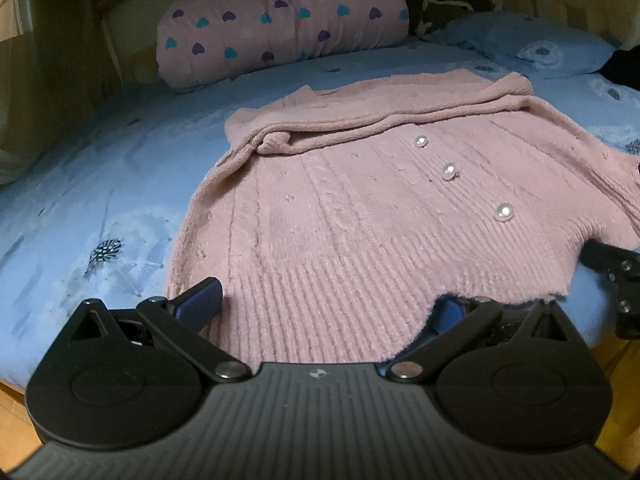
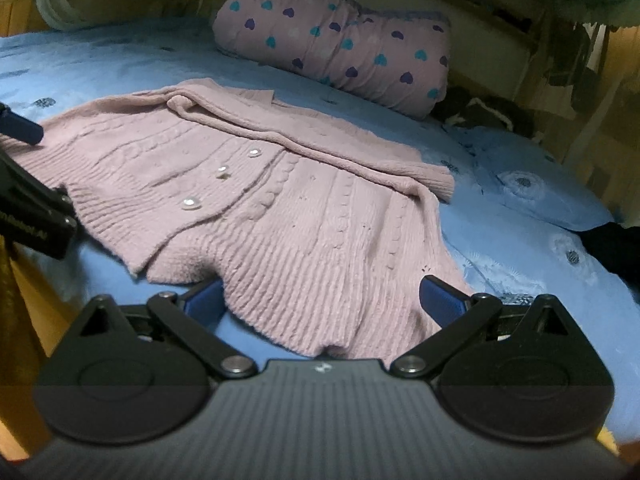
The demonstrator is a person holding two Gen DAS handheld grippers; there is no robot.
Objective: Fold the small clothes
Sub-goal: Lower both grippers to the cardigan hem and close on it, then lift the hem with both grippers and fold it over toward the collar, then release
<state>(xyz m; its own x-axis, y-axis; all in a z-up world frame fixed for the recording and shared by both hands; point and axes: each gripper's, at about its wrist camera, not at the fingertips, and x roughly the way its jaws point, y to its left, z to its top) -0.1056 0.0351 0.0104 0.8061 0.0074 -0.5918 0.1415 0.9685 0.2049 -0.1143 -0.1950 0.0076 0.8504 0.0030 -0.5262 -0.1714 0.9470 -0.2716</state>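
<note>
A pink knitted cardigan (image 1: 340, 216) with three pearl buttons (image 1: 449, 170) lies flat on the blue bed sheet (image 1: 100, 200), both sleeves folded across its upper part. My left gripper (image 1: 324, 308) is open, its fingers astride the left part of the ribbed hem; the right finger is partly under the hem edge. My right gripper (image 2: 324, 300) is open, its blue fingers (image 2: 442, 298) astride the right part of the hem. The cardigan also shows in the right wrist view (image 2: 280, 200). Each gripper shows at the edge of the other's view.
A pink rolled quilt with heart prints (image 1: 280, 20) lies at the head of the bed. A blue pillow (image 1: 532, 44) lies to the right, with dark clothing (image 2: 616, 248) beside it. The wooden bed frame edge (image 2: 32, 300) runs below the grippers.
</note>
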